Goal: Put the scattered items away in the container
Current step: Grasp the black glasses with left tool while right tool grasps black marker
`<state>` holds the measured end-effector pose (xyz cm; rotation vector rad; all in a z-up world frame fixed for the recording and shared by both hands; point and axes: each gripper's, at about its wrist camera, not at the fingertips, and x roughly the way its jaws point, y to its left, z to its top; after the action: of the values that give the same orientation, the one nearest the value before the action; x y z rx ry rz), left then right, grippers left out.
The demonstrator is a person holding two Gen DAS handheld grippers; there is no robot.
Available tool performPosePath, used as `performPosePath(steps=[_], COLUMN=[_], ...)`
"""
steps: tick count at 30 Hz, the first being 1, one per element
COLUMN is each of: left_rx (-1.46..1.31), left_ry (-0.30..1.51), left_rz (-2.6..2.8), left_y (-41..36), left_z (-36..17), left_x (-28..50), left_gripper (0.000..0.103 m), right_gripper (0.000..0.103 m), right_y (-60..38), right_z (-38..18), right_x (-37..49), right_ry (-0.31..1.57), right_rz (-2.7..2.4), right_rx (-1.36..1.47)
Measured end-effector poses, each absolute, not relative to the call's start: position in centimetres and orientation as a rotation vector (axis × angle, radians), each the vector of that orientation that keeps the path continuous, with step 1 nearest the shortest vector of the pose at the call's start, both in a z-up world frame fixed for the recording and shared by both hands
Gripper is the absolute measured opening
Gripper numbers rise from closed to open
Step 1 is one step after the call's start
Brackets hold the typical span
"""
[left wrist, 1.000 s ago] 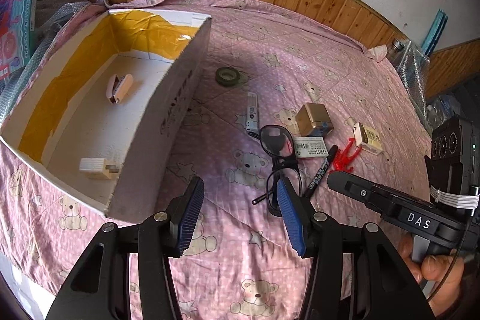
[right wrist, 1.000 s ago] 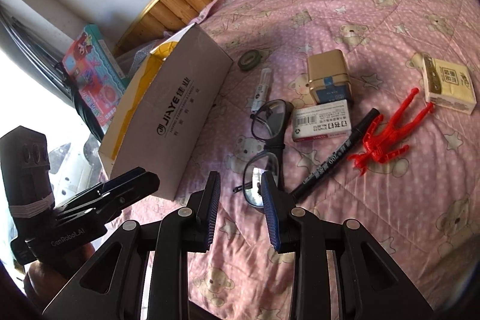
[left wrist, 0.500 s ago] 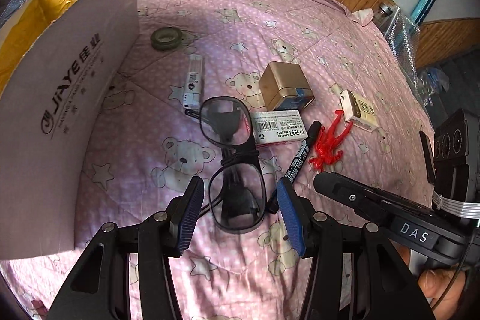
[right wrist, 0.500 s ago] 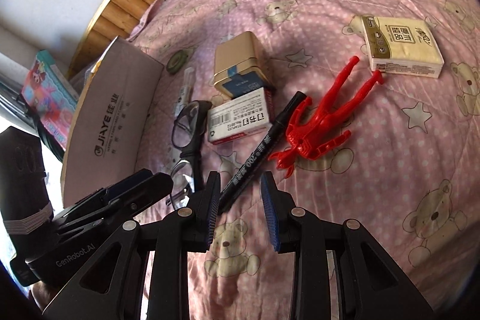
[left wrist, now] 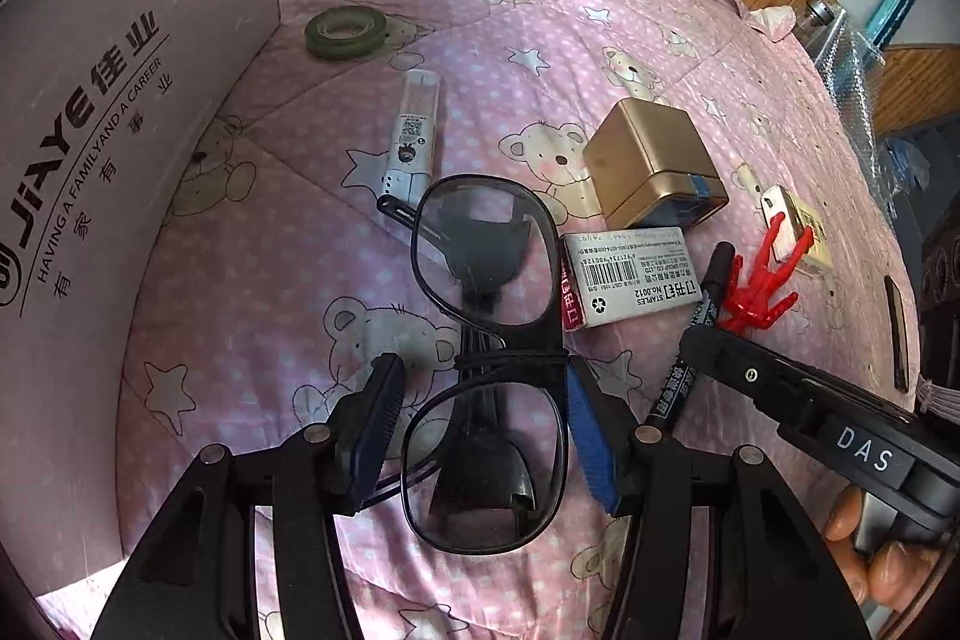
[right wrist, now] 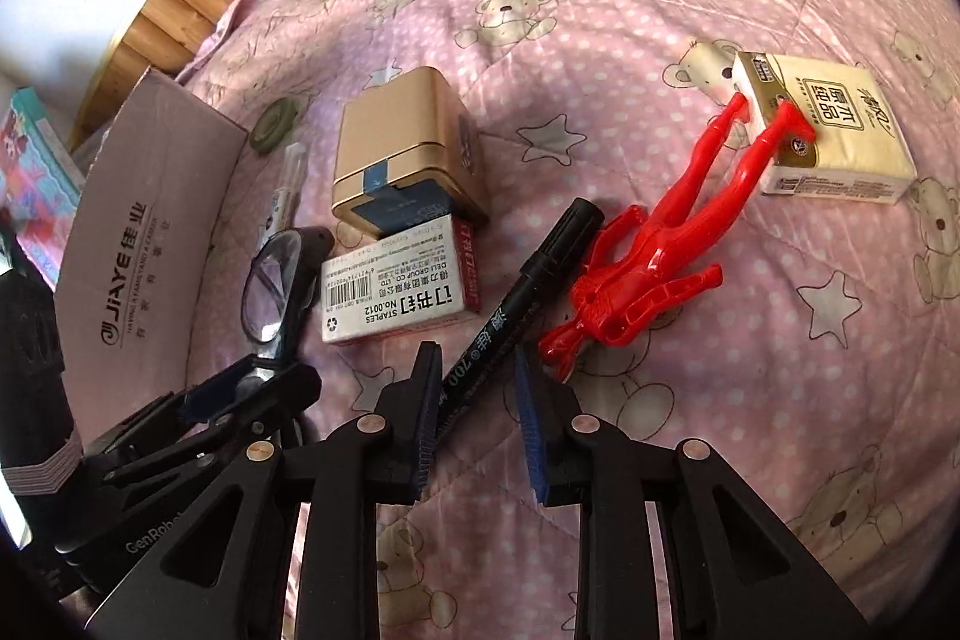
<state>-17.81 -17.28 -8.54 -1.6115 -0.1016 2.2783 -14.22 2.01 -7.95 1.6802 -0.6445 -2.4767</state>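
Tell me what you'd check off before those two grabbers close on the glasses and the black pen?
1. Left gripper jaws open around the near lens of the glasses: ok.
2. Right gripper jaws open astride the marker: ok.
3. Marker free of the red figure: not ok, they lie very close.
4. Glasses free of the staples box: cannot tell, the rim may touch it.
5. Cardboard box within reach at left: ok.

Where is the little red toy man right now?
In the right wrist view, the red toy man lies on the pink blanket, right of the black marker, his feet on the yellow tissue pack.
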Motion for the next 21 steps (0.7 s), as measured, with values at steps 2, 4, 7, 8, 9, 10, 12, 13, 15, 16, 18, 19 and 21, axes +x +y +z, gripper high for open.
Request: performPosePath(steps=[2,4,7,8,9,10,12,13,15,16,18,19,21], left_rx=[-1.594,-1.568,-1.518,-1.509,-1.511,-1.516,-1.512,-1.505,-1.508,-1.511,-1.514,-1.513,-1.508], left_ry=[-0.076,-0.038,0.032,0.059,0.051,0.019,-0.013,-0.023,-0.033,-0.034,-0.035,-0.03,-0.017], left_rz=[2.277,2.296,2.322,2.329,2.321,2.319,2.334,2.338,2.345,2.35,2.364,2.371,2.386], left_y=[-16.7,-16.0,-15.4,-15.5,-15.7,-16.2,-17.0,-17.4,-18.1,-18.4,-18.8,-18.9,-19.1], left_z=[-8.6,-8.6,-8.6,-8.5,-8.5,-8.4,-7.8,-7.5,-7.0,-6.8,-6.4,-6.1,-5.6], left_x=[-18.0,-18.2,-18.3,-18.2,-18.2,-18.2,-17.9,-17.7,-17.4,-17.3,-17.0,-16.6,-16.2], left_gripper=[0.056,0.056,0.046,0.041,0.041,0.04,0.039,0.038,0.037,0.037,0.037,0.037,0.037], right_gripper=[0.03,0.027,0.019,0.018,0.016,0.015,0.014,0.014,0.014,0.014,0.014,0.014,0.014], right_y=[1.0,0.5,1.0,1.3,1.5,1.5,1.5,1.5,1.4,1.4,1.2,1.0,0.8], right_z=[-7.8,-7.7,-7.7,-7.6,-7.4,-7.1,-6.4,-6.2,-6.0,-5.8,-5.5,-5.3,-4.9], right_x=[-14.7,-14.9,-14.5,-14.2,-13.8,-13.3,-12.6,-12.2,-11.7,-11.4,-11.0,-10.8,-10.4], right_ry=[-0.544,-0.473,-0.501,-0.538,-0.553,-0.562,-0.572,-0.577,-0.586,-0.591,-0.599,-0.601,-0.604], right_rz=[-2.496,-2.519,-2.508,-2.491,-2.489,-2.485,-2.481,-2.478,-2.471,-2.472,-2.467,-2.469,-2.461], right_rx=[1.678,1.66,1.647,1.641,1.637,1.626,1.605,1.598,1.587,1.581,1.563,1.553,1.534])
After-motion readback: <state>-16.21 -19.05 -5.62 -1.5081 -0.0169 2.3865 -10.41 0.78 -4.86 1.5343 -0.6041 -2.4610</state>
